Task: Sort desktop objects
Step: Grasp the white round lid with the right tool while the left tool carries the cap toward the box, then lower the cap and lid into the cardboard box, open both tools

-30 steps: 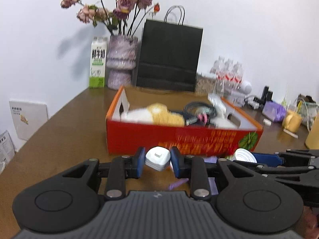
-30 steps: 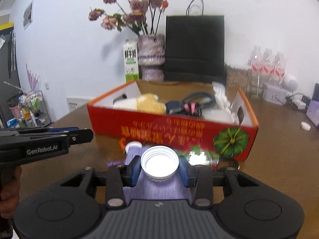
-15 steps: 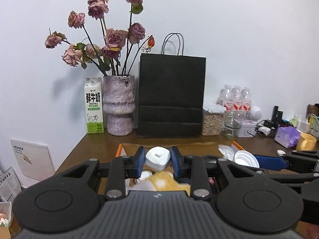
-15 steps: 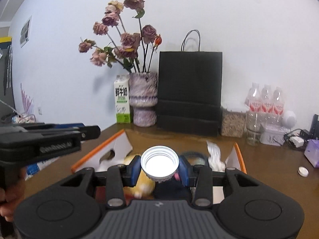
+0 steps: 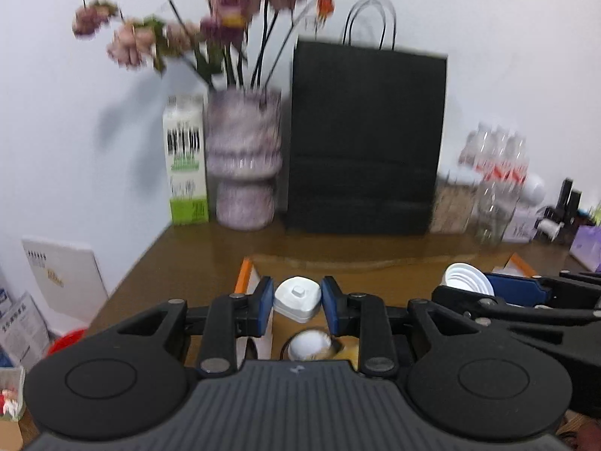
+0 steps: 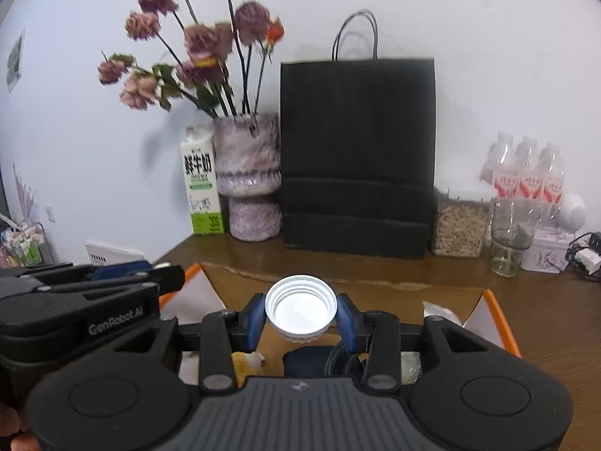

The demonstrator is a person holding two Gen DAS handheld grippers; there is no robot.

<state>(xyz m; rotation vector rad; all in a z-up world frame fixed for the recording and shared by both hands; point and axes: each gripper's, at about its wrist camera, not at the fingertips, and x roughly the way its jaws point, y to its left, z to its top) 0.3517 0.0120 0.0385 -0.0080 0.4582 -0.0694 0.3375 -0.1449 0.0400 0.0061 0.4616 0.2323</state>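
The white cap (image 6: 300,307), open side up, sat clamped between the blue pads of the right gripper (image 6: 300,317), held above the orange-rimmed box (image 6: 503,323). The left gripper (image 5: 297,306) was clamped on a small white plug (image 5: 297,298), probably a charger, though that view was blurred, and it too hung over the box (image 5: 243,274). From the left wrist the cap (image 5: 465,278) and the right gripper (image 5: 488,289) showed at the right, just beside the left one; from the right wrist the left gripper's black body (image 6: 86,300) lay at the left. Inside the box, below the jaws, lay something yellow (image 6: 244,366) and a dark bundle (image 6: 323,362). The box rested on a brown table (image 6: 544,312). Along the wall behind stood a milk carton (image 6: 203,184), a vase (image 6: 249,176) of dried roses (image 6: 195,49), a black bag (image 6: 357,154), a jar of grain (image 6: 458,221), an empty glass (image 6: 511,236) and three bottles (image 6: 526,173).
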